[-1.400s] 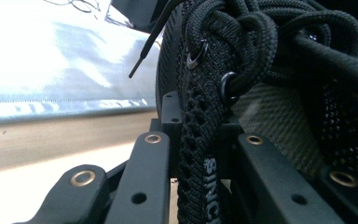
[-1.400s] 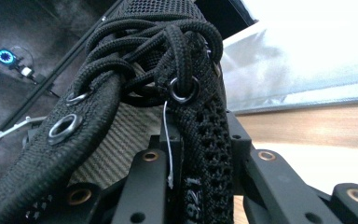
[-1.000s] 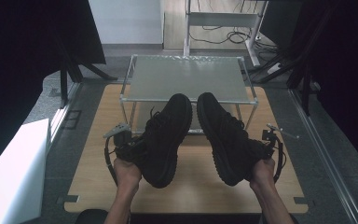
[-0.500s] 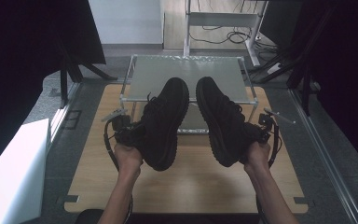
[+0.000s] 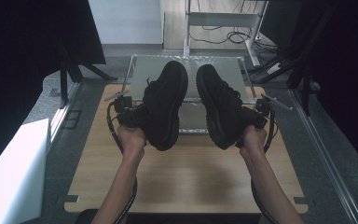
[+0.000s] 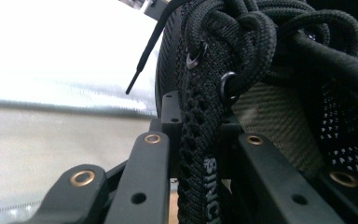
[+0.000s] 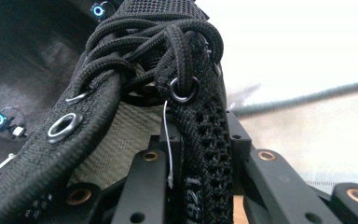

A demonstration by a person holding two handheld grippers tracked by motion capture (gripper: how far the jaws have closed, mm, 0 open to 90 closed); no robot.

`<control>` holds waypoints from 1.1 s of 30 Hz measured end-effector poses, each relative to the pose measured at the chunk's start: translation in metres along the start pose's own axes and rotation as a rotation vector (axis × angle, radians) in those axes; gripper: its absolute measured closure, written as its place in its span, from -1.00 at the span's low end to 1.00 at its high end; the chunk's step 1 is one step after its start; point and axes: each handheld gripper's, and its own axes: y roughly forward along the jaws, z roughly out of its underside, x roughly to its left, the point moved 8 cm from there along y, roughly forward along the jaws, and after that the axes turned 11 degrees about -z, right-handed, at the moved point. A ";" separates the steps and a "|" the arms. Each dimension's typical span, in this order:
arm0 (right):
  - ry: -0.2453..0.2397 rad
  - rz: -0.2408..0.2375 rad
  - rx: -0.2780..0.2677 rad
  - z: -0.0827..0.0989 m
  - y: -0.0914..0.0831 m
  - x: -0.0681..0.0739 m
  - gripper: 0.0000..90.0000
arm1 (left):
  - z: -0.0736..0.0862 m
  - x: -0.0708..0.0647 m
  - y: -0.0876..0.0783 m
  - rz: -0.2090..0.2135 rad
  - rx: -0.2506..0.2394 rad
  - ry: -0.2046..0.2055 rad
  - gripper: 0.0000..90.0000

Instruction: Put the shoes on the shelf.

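Two black lace-up shoes hang in the air above the wooden table (image 5: 186, 177), toes pointing away and soles turned inward. My left gripper (image 5: 135, 115) is shut on the left shoe (image 5: 165, 105); in the left gripper view its jaws clamp the shoe's (image 6: 200, 140) knit side wall beside the laces. My right gripper (image 5: 251, 117) is shut on the right shoe (image 5: 216, 105); in the right gripper view the shoe's (image 7: 200, 140) eyelet edge sits pinched between the jaws. A hand holds each gripper from below.
A low metal rack with a glass-like top (image 5: 186, 70) stands at the table's far edge, right behind the shoes. A white box (image 5: 9, 177) sits on the floor at left. Dark stands and cables lie beyond the table.
Both hands have lifted the shoes and carried them away from the person, toward the rack. The grips on both shoes look unchanged.
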 end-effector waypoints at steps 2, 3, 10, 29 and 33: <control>-0.012 0.012 0.000 -0.006 0.006 0.000 0.68 | -0.009 -0.001 0.007 -0.017 0.002 -0.002 0.77; -0.014 0.016 -0.001 -0.008 0.008 0.000 0.69 | -0.009 -0.001 0.007 -0.017 0.002 -0.002 0.77; -0.023 0.051 -0.008 -0.024 0.020 -0.003 0.68 | -0.027 0.000 0.028 -0.056 0.005 -0.017 0.76; -0.079 0.202 -0.029 -0.065 0.063 -0.020 0.68 | -0.070 0.013 0.075 -0.199 0.026 -0.013 0.76; -0.096 0.226 -0.029 -0.070 0.070 -0.024 0.69 | -0.076 0.012 0.086 -0.232 0.031 0.005 0.76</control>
